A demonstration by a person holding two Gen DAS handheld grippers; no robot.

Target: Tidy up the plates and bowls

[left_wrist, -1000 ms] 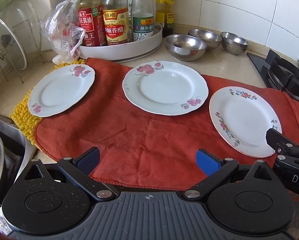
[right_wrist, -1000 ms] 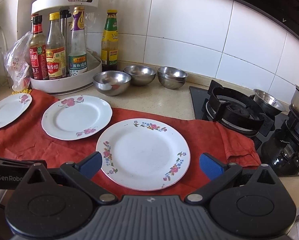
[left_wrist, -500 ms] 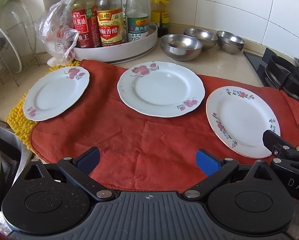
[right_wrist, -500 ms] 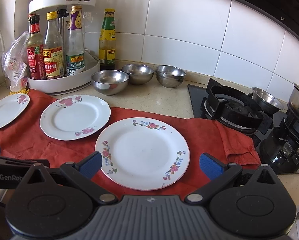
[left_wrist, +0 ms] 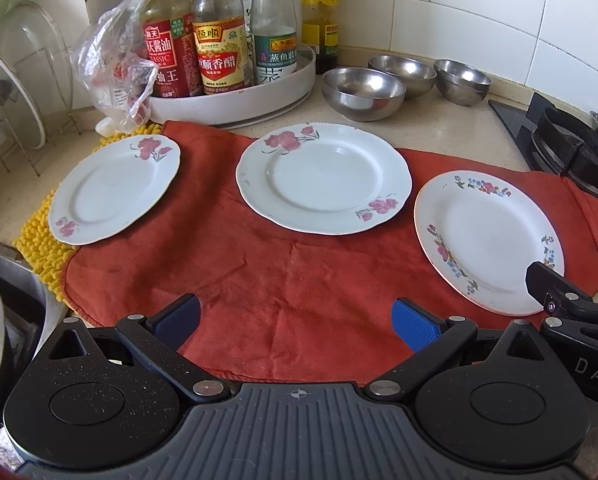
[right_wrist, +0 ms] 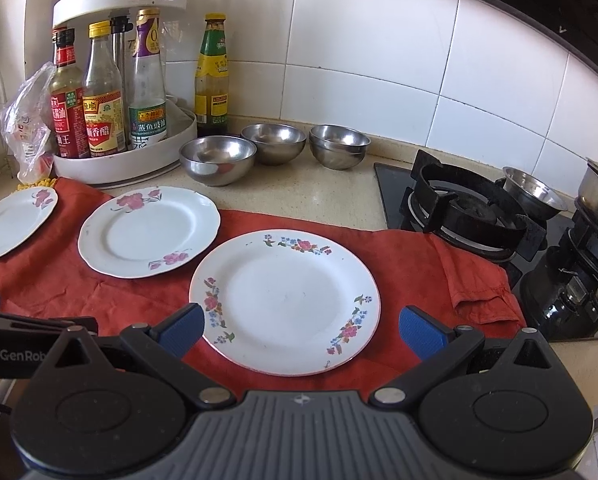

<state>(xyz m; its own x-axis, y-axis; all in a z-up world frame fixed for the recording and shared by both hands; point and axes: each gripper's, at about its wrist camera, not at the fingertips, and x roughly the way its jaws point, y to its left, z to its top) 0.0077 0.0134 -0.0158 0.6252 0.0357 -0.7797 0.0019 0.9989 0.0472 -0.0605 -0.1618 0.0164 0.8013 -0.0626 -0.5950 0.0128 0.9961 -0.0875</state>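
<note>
While both jaws stand wide apart and empty, the left hand-held gripper (left_wrist: 295,318) hangs over bare red cloth (left_wrist: 283,280) at lower centre, and the right hand-held gripper (right_wrist: 301,330) brackets the near rim of the right plate (right_wrist: 285,300). Two more plates (left_wrist: 323,178) (left_wrist: 115,188) lie apart to the left. Three steel bowls (right_wrist: 217,160) sit close together on the table (right_wrist: 299,196) behind, upper centre.

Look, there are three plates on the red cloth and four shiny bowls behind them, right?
Not quite: there are three shiny bowls, not four. The right wrist view shows them in a row behind the cloth: one bowl, a second, a third. The three plates do lie on the red cloth.
</note>
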